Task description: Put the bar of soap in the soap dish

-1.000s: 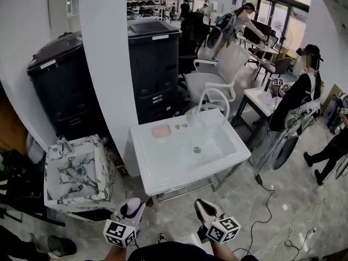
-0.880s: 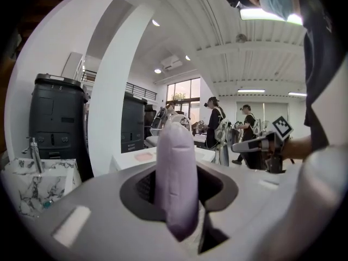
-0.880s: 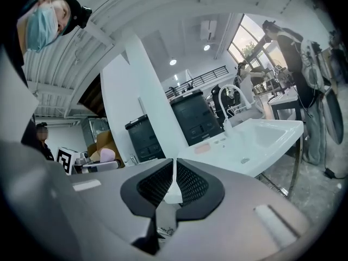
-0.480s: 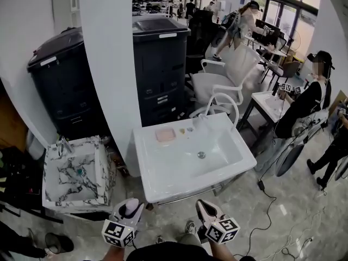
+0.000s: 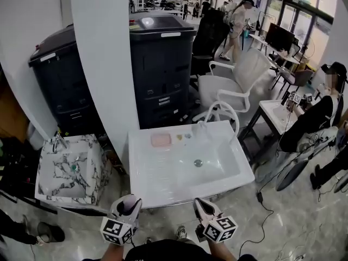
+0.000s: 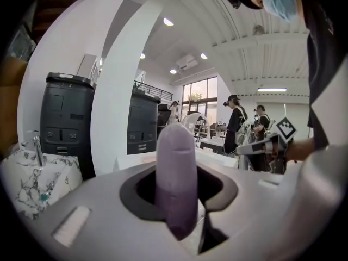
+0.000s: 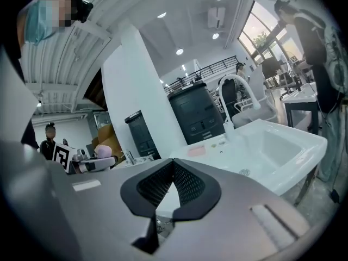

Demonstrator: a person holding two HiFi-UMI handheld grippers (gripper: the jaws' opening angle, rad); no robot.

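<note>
A lilac bar of soap [image 6: 175,167] stands upright between the jaws of my left gripper [image 5: 126,206], which is shut on it. In the head view the bar shows as a pale lump [image 5: 129,203] at the gripper's tip. The pink soap dish [image 5: 161,140] lies on the back left ledge of the white sink [image 5: 163,184], and also appears in the right gripper view [image 7: 197,150]. Both grippers hang short of the sink's front edge. My right gripper [image 5: 202,209] is shut, with its black pads [image 7: 187,184] meeting and nothing between them.
A white faucet [image 5: 220,113] arches over the sink's back right. A marbled basin [image 5: 50,186] stands to the left, with a white pillar [image 5: 100,64] and black cabinets [image 5: 163,64] behind. A white chair [image 5: 234,83], seated people and floor cables [image 5: 261,200] lie to the right.
The whole view has shifted toward the sink, which now sits nearer the grippers. Both grippers keep their pose at the bottom of the head view, with the soap still held in the left.
</note>
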